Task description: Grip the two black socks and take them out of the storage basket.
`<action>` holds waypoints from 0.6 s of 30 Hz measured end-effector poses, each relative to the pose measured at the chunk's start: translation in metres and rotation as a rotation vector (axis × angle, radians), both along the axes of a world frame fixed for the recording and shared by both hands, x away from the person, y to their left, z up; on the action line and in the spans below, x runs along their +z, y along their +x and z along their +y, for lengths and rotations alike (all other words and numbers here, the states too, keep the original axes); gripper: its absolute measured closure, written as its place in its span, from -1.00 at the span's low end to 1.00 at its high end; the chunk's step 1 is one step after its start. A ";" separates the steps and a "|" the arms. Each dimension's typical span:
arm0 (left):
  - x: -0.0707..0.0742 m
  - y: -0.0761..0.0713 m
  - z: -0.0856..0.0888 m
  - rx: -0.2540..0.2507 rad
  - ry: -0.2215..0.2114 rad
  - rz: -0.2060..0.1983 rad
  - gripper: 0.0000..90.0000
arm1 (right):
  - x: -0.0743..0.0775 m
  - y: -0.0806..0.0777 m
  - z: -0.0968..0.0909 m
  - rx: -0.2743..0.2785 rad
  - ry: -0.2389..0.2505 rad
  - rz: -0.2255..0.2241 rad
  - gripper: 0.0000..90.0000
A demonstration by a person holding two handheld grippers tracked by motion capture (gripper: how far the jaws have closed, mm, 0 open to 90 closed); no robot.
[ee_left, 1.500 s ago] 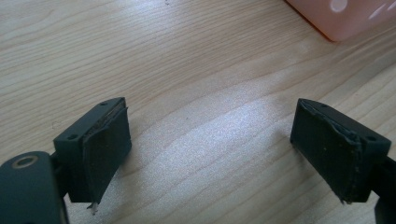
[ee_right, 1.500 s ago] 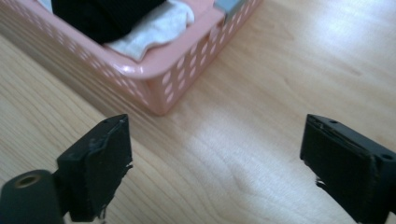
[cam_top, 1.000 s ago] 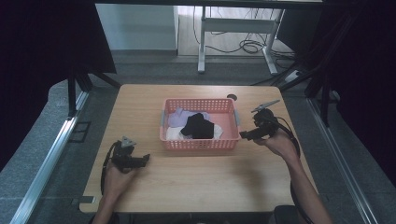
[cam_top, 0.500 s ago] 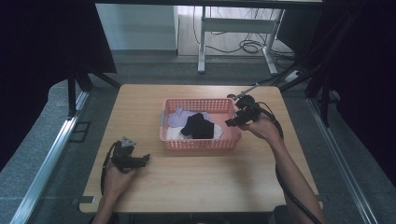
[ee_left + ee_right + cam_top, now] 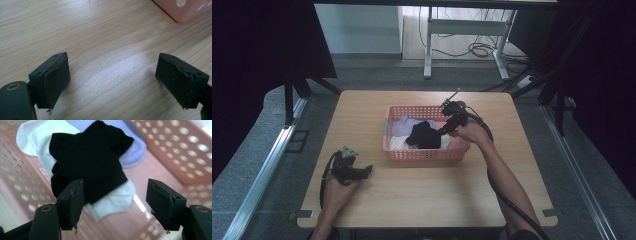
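High view: A wooden worktop (image 5: 422, 190) carries a pink perforated basket (image 5: 412, 154) near its middle. Inside the basket lie a black sock (image 5: 424, 136), a lavender sock (image 5: 403, 126) toward the far left corner, and white fabric (image 5: 398, 143) along the near wall. The right tongs (image 5: 443, 131) reach over the basket's right rim, angled down toward the black sock, held by the right hand (image 5: 469, 132). The left tongs (image 5: 364, 171) rest low over the worktop near its front left area, well apart from the basket, held by the left hand (image 5: 337, 187). A cable trails from each unit.

Left gripper view: The left tongs (image 5: 112, 77) are spread wide, with nothing between the two jaws. Bare worktop (image 5: 100, 37) lies beneath them. A corner of the basket (image 5: 185, 10) appears at the upper right.

Right gripper view: The right tongs (image 5: 115, 202) are spread wide and grip nothing. They hang just above the basket (image 5: 185, 152) interior. The black sock (image 5: 92, 162), ribbed in texture, lies on top of a white sock (image 5: 112, 202); the lavender sock (image 5: 135, 155) lies partly beneath the black sock's far edge. The left jaw stands over the black sock's near edge; the right jaw stands over the basket floor.
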State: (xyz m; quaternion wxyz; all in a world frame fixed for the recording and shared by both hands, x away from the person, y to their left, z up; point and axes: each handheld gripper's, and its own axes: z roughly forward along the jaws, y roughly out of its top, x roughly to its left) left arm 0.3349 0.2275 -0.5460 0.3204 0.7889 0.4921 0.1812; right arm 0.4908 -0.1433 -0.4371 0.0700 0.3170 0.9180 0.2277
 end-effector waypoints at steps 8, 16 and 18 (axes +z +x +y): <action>0.000 0.000 0.000 0.000 -0.001 -0.002 -0.74 | -0.022 0.011 0.032 0.048 -0.009 0.039 -0.46; 0.000 0.000 0.000 0.000 -0.002 -0.003 -0.74 | -0.043 0.013 0.056 0.104 -0.069 0.094 0.33; 0.000 0.000 0.000 -0.001 -0.001 -0.003 -0.74 | -0.041 0.011 0.057 0.112 -0.087 0.070 0.67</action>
